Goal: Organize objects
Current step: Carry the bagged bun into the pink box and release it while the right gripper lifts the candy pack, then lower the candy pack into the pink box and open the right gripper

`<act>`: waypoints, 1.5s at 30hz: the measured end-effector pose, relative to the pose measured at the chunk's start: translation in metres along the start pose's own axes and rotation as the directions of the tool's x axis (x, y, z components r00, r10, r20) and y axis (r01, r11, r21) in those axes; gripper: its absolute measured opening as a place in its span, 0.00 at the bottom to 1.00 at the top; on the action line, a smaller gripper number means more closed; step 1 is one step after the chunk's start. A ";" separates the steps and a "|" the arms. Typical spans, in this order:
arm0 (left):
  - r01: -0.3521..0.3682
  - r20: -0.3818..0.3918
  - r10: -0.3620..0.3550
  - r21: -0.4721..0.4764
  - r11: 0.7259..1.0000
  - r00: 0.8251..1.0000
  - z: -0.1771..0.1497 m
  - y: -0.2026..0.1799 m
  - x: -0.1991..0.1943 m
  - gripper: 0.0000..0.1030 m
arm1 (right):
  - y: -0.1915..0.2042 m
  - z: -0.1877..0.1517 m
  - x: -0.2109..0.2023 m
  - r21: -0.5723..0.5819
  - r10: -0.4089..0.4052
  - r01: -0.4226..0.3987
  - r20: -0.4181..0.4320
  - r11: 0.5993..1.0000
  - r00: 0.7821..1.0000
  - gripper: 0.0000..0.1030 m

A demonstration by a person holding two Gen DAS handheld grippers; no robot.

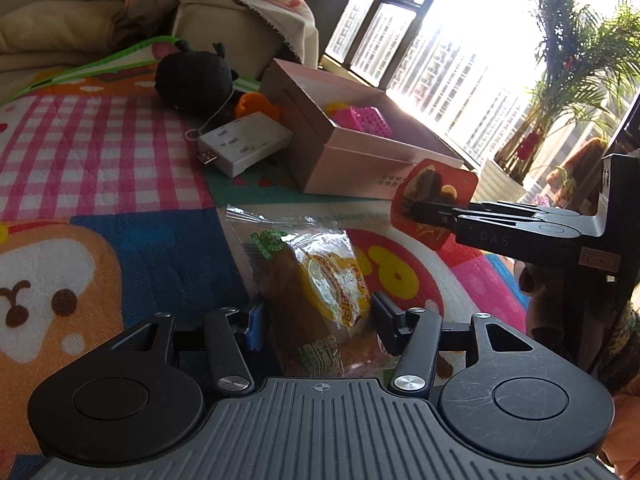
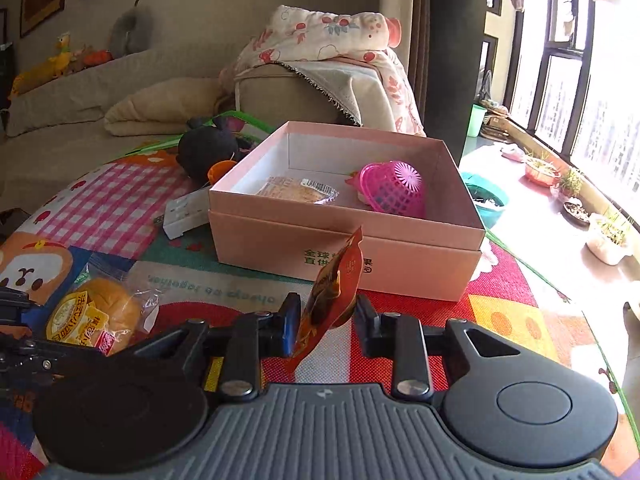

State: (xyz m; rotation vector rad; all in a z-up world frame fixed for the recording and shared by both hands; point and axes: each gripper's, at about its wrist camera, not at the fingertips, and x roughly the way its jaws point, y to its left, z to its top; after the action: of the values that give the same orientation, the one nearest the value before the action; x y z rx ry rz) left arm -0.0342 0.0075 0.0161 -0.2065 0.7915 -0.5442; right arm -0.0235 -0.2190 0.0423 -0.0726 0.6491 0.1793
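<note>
Right gripper clamps a red snack sachet edge-on, low centre of its view, just short of the pink cardboard box. Left gripper straddles a wrapped bun, pad contact unclear. Step in hand, judged: carrying the sachet boxward. Next move calls for clearing the near wall before release. Inside already: pink toy basket, wrapped pastry. White power adapter and black plush lie left, unobstructive.

"DAS" stands on the side of the right gripper's finger. The play mat reads "sleep so together", upside down. Green Chinese characters mark the pink box's front; the bread packet's print is Chinese too.
</note>
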 end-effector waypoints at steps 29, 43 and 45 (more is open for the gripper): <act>-0.134 0.286 0.057 0.260 0.956 0.957 0.127 -0.091 0.092 0.57 | -0.023 -0.026 -0.088 0.066 -0.114 0.107 0.110 0.992 0.987 0.16; -0.119 0.146 0.092 0.185 0.976 0.985 0.079 -0.035 0.033 0.57 | -0.019 -0.003 -0.062 0.095 -0.081 0.077 0.035 0.992 0.996 0.16; -0.111 0.151 0.086 0.164 0.980 0.985 0.068 -0.024 0.023 0.57 | -0.017 0.019 -0.059 0.084 -0.072 0.068 0.054 0.994 0.996 0.16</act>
State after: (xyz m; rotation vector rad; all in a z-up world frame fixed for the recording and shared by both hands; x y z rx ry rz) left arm 0.0186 -0.0267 0.0580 -0.0457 0.6077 -0.4953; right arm -0.0553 -0.2414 0.0932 -0.0107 0.5956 0.0865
